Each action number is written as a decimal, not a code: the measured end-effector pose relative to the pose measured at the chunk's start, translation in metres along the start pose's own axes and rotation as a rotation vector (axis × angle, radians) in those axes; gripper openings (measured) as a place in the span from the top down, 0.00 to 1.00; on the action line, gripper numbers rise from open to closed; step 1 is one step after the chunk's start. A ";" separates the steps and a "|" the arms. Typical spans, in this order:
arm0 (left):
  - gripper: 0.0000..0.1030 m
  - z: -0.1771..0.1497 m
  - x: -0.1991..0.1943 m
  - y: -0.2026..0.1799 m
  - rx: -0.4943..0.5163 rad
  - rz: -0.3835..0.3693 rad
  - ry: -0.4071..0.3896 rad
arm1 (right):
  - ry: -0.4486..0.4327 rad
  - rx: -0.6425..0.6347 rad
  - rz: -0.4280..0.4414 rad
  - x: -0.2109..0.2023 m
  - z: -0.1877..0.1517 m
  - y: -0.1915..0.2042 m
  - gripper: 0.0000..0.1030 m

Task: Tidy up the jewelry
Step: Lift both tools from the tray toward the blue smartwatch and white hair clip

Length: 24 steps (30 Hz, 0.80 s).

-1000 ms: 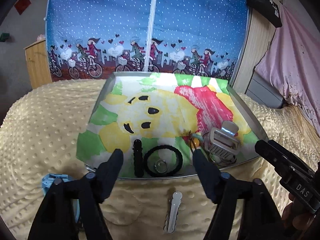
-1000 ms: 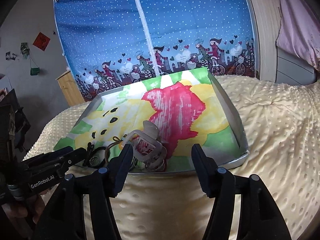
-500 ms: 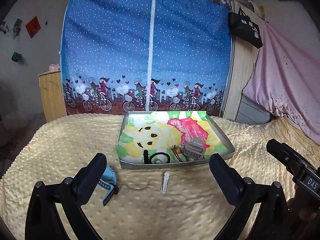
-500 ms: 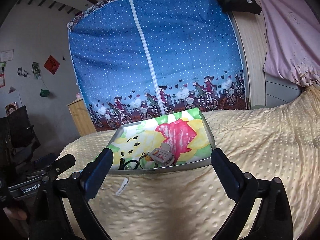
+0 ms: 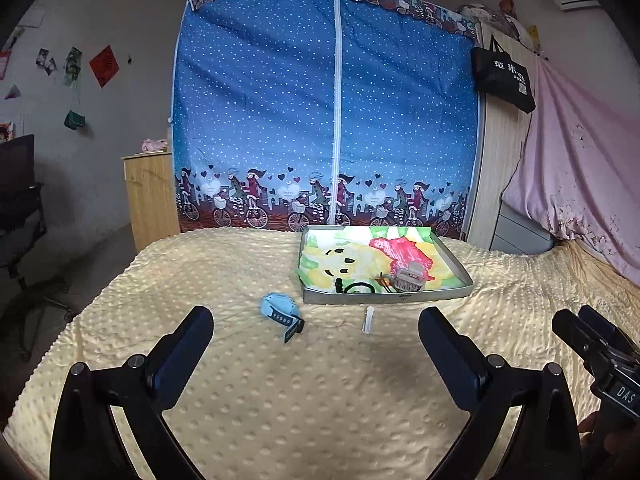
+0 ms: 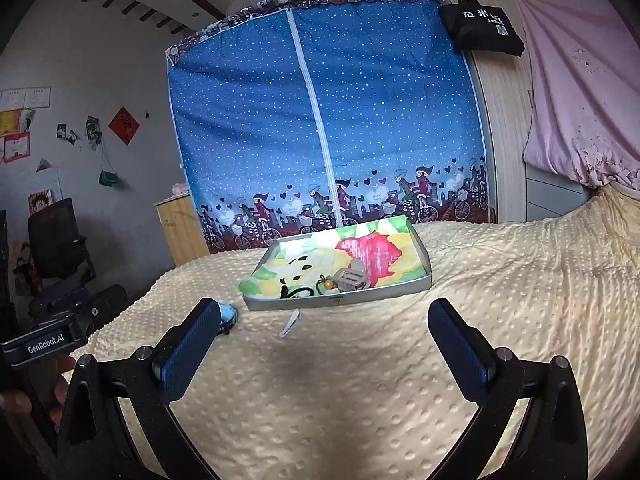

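Left gripper (image 5: 316, 340) and right gripper (image 6: 324, 336) both stand with jaws spread wide and nothing between them, having just been opening, each held above the cream dotted bedspread (image 5: 320, 400). Ahead on the bedspread lie a white hair clip (image 5: 368, 319) and a blue watch (image 5: 280, 312), just outside the tray. The tray (image 5: 384, 298) holds a claw clip (image 5: 410, 278), a black hair tie (image 5: 359, 289) and a beaded piece (image 6: 326, 282) bunched at its near edge.
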<state>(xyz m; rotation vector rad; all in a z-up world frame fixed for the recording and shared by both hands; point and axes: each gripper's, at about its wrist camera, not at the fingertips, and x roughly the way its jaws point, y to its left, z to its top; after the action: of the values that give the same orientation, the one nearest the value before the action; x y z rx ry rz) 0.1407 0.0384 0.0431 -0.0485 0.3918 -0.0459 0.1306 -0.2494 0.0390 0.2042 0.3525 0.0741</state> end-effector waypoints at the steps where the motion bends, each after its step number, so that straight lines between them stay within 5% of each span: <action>1: 0.00 -0.003 -0.006 0.003 -0.007 0.001 -0.001 | 0.004 0.001 0.000 -0.005 -0.004 0.002 0.01; 12: 0.00 -0.043 -0.029 0.009 0.002 0.046 0.031 | 0.077 0.026 -0.013 -0.026 -0.048 -0.002 0.01; 24: 0.00 -0.041 -0.015 0.009 0.000 0.043 0.045 | 0.078 -0.003 -0.021 -0.007 -0.041 0.005 0.01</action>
<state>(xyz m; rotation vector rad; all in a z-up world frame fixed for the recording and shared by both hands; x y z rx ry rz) 0.1111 0.0472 0.0102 -0.0395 0.4382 -0.0049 0.1091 -0.2374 0.0049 0.1946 0.4317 0.0624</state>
